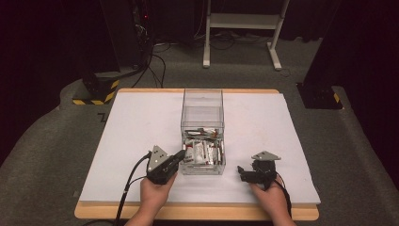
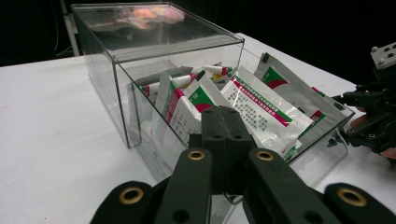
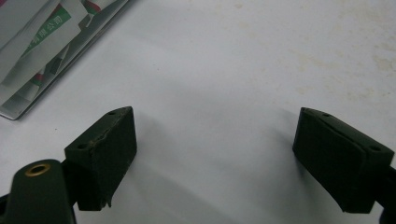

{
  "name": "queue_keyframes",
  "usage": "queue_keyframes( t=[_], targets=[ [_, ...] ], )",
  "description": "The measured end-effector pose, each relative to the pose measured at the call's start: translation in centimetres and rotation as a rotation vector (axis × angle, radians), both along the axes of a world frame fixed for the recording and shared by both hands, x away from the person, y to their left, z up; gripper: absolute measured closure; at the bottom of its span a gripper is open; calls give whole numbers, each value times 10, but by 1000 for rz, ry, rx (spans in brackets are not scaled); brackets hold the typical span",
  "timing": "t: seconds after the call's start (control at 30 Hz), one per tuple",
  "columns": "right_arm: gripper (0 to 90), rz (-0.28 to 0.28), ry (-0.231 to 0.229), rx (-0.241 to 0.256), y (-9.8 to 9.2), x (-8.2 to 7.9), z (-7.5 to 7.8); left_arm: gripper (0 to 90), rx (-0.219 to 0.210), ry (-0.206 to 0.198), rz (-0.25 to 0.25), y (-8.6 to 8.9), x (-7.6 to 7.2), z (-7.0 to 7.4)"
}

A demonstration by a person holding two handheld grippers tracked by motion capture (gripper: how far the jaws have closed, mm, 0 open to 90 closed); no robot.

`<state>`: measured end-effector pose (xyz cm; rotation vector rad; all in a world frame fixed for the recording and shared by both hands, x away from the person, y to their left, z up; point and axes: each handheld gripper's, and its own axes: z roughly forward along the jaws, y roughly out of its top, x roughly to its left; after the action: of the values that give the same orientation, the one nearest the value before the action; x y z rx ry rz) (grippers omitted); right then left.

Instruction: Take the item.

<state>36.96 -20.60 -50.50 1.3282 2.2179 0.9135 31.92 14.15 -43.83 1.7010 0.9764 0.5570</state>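
A clear plastic box (image 1: 202, 101) stands in the middle of the white table (image 1: 136, 127). Several white sachets (image 1: 202, 153) with red and green print lie in its near end. My left gripper (image 1: 181, 154) is shut, its tips at the box's near left corner. In the left gripper view the shut jaws (image 2: 223, 114) point at the box wall (image 2: 100, 84) and the sachets (image 2: 261, 107) behind it. To the right of the box, my right gripper (image 1: 241, 173) stands open on the table. Its wide-apart jaws (image 3: 215, 135) hold nothing, with the sachets (image 3: 42, 28) at the upper left.
A black stand base with yellow-black stripes (image 1: 96, 92) sits beyond the table's far left corner. Another black base (image 1: 320, 96) is at the far right. White frame legs (image 1: 240, 28) stand on the grey floor behind. Bare white surface lies left and right of the box.
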Motion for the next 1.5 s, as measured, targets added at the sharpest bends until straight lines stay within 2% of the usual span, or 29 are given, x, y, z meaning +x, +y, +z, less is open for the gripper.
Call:
queue_keyframes(
  t=[0.5, 1.5],
  targets=[
    [133, 0, 0, 0, 0, 0, 0, 900, -28, -34, 1, 4, -1, 7],
    [133, 0, 0, 1, 0, 0, 0, 900, -37, -82, 10, 6, -4, 18]
  ],
)
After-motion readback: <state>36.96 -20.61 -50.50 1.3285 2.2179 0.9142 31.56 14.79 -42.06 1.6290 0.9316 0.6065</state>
